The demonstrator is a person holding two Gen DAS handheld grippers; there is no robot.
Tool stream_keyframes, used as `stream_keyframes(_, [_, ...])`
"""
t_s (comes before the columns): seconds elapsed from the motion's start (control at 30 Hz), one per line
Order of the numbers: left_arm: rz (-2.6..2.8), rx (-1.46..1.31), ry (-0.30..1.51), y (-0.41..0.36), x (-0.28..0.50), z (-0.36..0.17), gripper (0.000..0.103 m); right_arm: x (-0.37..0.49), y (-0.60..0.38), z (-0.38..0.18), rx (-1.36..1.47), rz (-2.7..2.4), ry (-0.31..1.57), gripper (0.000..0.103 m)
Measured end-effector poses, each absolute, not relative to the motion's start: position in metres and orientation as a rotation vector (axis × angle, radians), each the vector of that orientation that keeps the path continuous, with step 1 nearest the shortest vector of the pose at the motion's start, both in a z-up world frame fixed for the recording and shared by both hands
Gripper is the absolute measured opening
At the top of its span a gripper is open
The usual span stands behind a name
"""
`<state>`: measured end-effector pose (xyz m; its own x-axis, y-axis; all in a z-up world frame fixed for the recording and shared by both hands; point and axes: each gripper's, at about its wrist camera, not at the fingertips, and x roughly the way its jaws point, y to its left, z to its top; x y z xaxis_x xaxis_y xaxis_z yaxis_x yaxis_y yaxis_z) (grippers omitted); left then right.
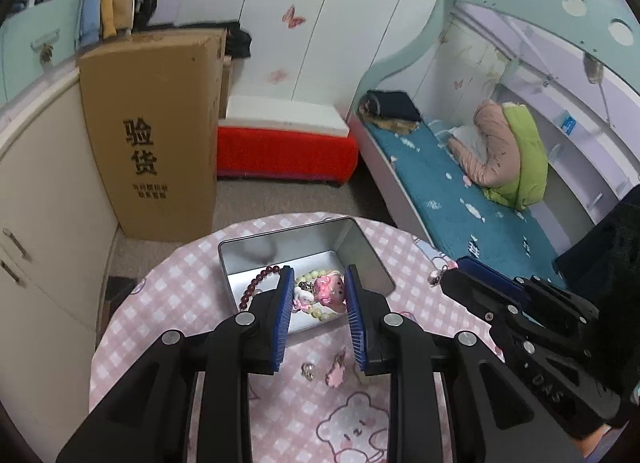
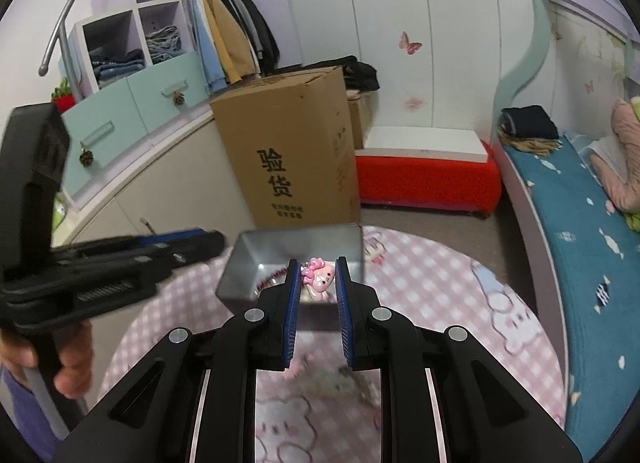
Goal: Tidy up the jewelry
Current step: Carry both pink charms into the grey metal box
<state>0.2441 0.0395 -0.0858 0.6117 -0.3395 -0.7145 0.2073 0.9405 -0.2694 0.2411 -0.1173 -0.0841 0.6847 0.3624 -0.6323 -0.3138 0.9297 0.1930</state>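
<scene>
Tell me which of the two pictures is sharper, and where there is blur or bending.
Left wrist view: mostly sharp; the beads and pink charm in the tin are clear, though the fisheye bends the wardrobe. Right wrist view: softer; the tablecloth near the bottom and the left gripper are smeared by motion.

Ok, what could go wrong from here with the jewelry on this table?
The silver ring and pink charm lie loose on the checked tablecloth, under the left gripper; a low pass might flick them off. Another small silver piece sits beside the right gripper near the table's edge and could be knocked to the floor.
</scene>
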Motion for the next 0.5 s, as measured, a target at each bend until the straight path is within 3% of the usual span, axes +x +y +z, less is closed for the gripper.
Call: stream_keyframes(0.5, [-0.255, -0.185, 1.004, 0.046, 0.287, -0.141, 0.024, 0.3, -0.094, -0.139, 0.09, 0.384, 0.871, 0.018])
